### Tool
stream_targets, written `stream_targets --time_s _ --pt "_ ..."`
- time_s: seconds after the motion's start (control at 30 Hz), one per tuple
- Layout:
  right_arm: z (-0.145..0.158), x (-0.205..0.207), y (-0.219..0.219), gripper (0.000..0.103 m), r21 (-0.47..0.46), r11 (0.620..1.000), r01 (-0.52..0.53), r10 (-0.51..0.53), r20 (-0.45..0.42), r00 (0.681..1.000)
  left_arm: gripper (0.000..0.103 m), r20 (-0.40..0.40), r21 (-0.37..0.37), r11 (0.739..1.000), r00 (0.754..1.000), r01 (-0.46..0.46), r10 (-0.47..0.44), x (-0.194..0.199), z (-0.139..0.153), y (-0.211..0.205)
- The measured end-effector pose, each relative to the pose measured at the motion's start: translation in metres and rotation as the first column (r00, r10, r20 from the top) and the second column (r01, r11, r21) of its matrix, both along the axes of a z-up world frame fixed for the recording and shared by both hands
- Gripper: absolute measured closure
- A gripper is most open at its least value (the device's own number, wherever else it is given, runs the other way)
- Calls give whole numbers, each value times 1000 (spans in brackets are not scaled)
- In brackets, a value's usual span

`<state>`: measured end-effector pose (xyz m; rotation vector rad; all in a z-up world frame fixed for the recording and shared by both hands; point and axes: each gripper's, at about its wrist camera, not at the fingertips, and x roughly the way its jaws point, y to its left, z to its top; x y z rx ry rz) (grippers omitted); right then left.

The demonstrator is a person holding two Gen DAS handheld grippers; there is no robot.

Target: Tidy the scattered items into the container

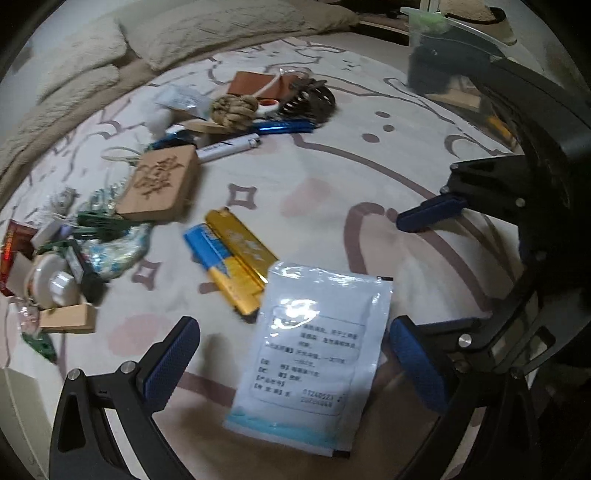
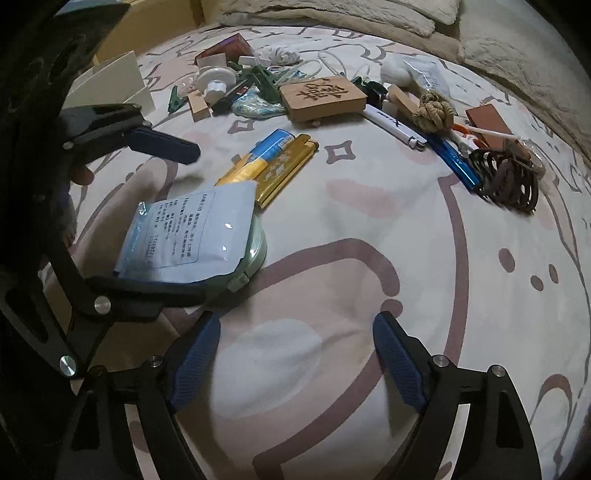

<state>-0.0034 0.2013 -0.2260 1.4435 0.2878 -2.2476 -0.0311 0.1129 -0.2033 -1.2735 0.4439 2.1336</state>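
Packet lies flat on the bedspread, square between the spread fingers of the left gripper, which hovers over it without pinching. It partly covers a small green case, so it sits propped rather than flush. The right gripper hangs wide apart beside it, empty over bare cloth. Gold and blue sticks lie just beyond. The main clutter crowds the far edge near the pillows, and a clear container waits at the far corner.
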Motion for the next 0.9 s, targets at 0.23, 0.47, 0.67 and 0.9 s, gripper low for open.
stream_targets --time_s 0.23,0.47,0.67,0.9 --pt "-3 3 -2 11 -19 1000 -19 18 -35 999 10 69 -11 999 997 -34 35 -4 -11 -1" --pt "-10 9 -8 0 -5 1000 -29 29 -92 995 23 70 -9 999 997 -38 38 -5 -7 -8" --pt "-11 9 -7 0 -1 999 -34 34 -96 995 33 95 6 999 995 -42 41 -5 -4 -20" --pt "-11 7 -11 0 19 1000 -12 13 -96 995 37 133 63 991 985 -122 113 -6 0 -49"
